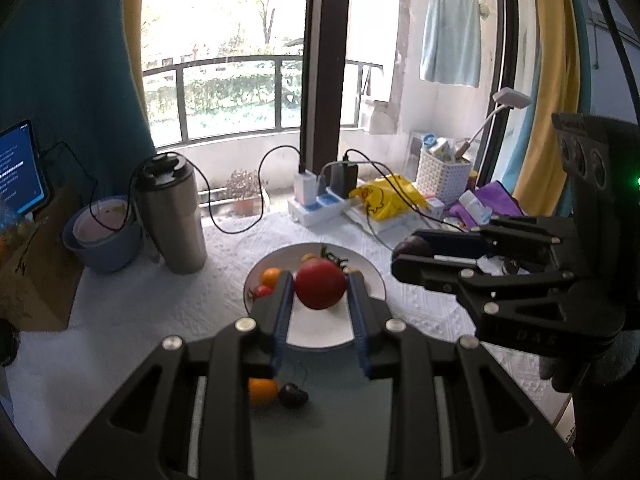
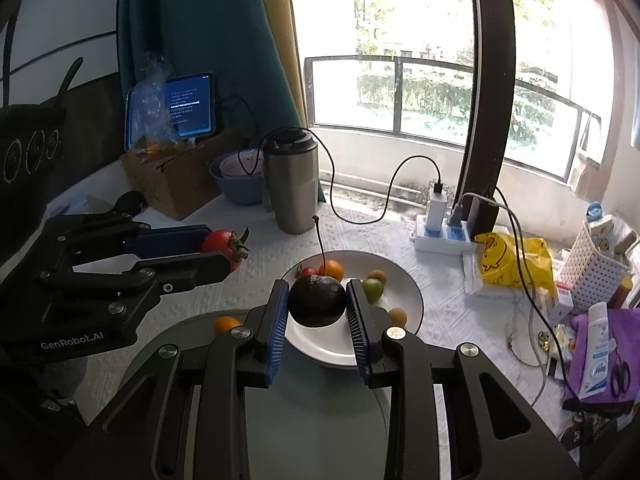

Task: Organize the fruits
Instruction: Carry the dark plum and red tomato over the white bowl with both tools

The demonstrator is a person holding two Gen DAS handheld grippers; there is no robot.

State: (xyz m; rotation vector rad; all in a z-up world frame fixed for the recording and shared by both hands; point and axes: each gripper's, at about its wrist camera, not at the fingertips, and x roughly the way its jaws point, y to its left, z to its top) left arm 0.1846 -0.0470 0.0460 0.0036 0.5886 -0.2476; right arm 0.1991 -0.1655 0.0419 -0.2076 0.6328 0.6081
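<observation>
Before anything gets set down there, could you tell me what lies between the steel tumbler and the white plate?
Only bare white tablecloth lies between the steel tumbler and the white plate; the right wrist view shows it.

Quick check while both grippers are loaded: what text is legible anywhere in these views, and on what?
"GenRobot.AI": white print on the black left gripper body, right wrist view.
"DAS": faint embossed letters on the black right gripper body, left wrist view.
Blue-lit tablet screen: lines of text, too small.
White squeeze tube: blue label, blurred.
</observation>
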